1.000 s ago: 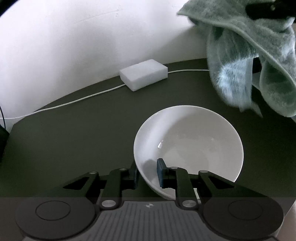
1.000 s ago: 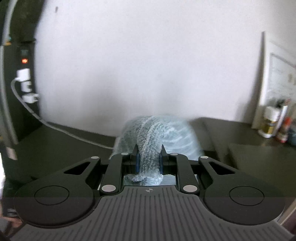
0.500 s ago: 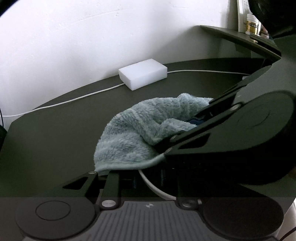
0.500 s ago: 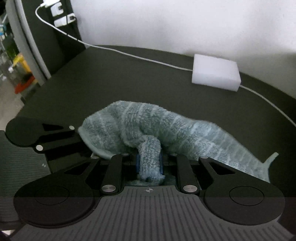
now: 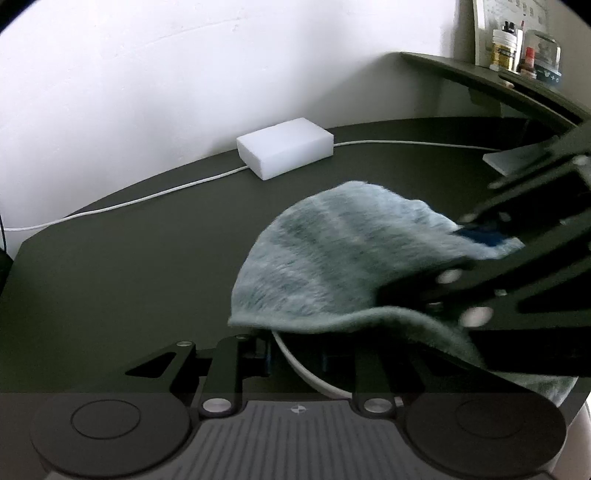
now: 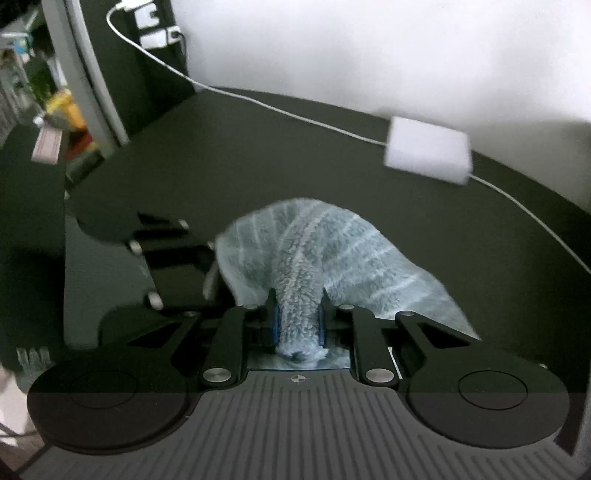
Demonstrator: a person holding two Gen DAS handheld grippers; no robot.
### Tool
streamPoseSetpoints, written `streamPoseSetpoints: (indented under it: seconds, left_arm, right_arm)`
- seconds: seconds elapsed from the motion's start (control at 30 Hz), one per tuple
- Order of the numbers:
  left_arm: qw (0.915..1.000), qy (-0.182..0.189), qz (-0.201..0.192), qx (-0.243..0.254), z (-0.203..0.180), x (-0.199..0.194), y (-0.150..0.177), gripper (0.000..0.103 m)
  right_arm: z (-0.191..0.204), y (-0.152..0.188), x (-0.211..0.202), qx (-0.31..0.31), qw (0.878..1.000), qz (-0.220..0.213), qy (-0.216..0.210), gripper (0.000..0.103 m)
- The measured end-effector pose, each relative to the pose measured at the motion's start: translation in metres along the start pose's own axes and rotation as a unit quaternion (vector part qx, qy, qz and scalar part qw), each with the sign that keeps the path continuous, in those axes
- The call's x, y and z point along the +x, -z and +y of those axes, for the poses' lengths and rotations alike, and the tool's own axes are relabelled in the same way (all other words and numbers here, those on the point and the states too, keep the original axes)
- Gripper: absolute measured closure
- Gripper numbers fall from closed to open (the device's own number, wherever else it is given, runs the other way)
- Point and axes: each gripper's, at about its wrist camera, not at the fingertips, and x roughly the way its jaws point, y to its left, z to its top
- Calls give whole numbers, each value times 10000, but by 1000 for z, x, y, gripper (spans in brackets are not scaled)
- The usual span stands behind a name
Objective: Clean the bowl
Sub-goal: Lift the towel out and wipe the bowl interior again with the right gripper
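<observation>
A white bowl [image 5: 306, 376] sits on the dark table, and only a sliver of its rim shows under a blue-green towel [image 5: 332, 258]. My left gripper [image 5: 295, 356] is shut on the bowl's near rim, one finger inside and one outside. My right gripper [image 6: 297, 321] is shut on a bunched fold of the towel [image 6: 314, 251], which spreads out ahead of it over the bowl. In the left wrist view the right gripper [image 5: 476, 251] comes in from the right, blurred, pressing the towel down. The bowl's inside is hidden.
A white block [image 5: 284, 147] lies near the wall on a white cable [image 5: 147, 195] that crosses the back of the table. A raised shelf with small bottles [image 5: 506, 51] stands at the far right. A power strip [image 6: 159, 26] hangs at the left.
The towel hung above the bare bowl one second ago. My right gripper brought it down onto the bowl and has since shifted it to the right. The left gripper kept its hold.
</observation>
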Motion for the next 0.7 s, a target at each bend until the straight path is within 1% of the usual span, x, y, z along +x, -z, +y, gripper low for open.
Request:
streamPoseSetpoints:
  seconds: [0.03,0.1,0.13,0.23,0.33,0.4,0.43,0.5,0.57,0.6,0.7]
  left_arm:
    - [10000,28,4,11,1,0,0,83]
    - [10000,73,31,40,2,0,0,83]
    - [10000,54,48,52,1,0,-1,83]
    - [10000,15,65,14,1,1,-2,83]
    - [10000,1,54,-22,1,1,-2,82]
    - [10000,27,59,-64,2,0,-2,82]
    - [9999,41,62,-85,2,0,-2,82]
    - [9998,102,46,-136,6,-1,-3,83]
    - [9996,204,0,-199,13,-4,-7,83]
    - [9994,256,-24,-230,16,-6,-8,83]
    - [9998,199,-40,32,15,-2,-22,81]
  right_arm:
    - [1,-5,6,62,9999,19,-103,84]
    - [2,-14,18,82,9999,85,-94,85]
    - [2,-19,29,77,9998,160,79,85]
    - [1,-19,35,78,9992,74,390,85]
    - [-4,-4,7,110,9958,-317,850,87]
    - [-15,6,-9,301,9948,-434,866,85]
    - [-19,9,-16,422,9944,-491,832,85]
    - [-29,16,-27,627,9943,-577,634,85]
    - [-38,22,-35,909,9929,-717,276,85]
    - [-39,25,-39,964,9922,-761,216,85]
    - [-43,24,-38,1031,9913,-813,104,85]
